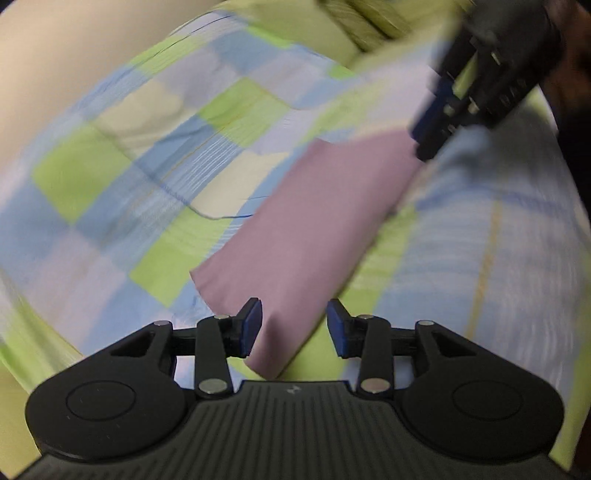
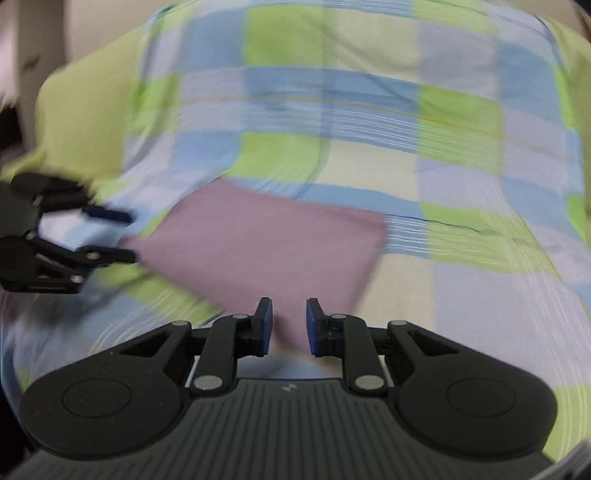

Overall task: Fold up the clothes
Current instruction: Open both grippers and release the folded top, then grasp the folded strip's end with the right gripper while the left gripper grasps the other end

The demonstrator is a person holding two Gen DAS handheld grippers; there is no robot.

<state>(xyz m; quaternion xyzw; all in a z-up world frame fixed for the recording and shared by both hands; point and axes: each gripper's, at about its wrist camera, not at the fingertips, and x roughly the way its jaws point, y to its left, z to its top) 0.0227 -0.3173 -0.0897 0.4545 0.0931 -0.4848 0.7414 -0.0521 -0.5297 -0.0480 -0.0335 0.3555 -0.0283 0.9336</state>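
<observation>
A folded mauve cloth lies flat on a checked bedsheet of green, blue and lilac squares. My left gripper is open at the cloth's near end, which lies between the fingers without the pads pressing on it. At the cloth's far end is my right gripper, blurred. In the right wrist view the cloth stretches across the middle of the bedsheet. The right gripper stands over its near edge, jaws a little apart and gripping nothing. The left gripper is at the cloth's left end, open.
Plain yellow-green bedding is bunched at the top of the left wrist view. More plain green fabric lies left of the checked sheet. A beige wall borders the bed. A dark sleeve shows behind the right gripper.
</observation>
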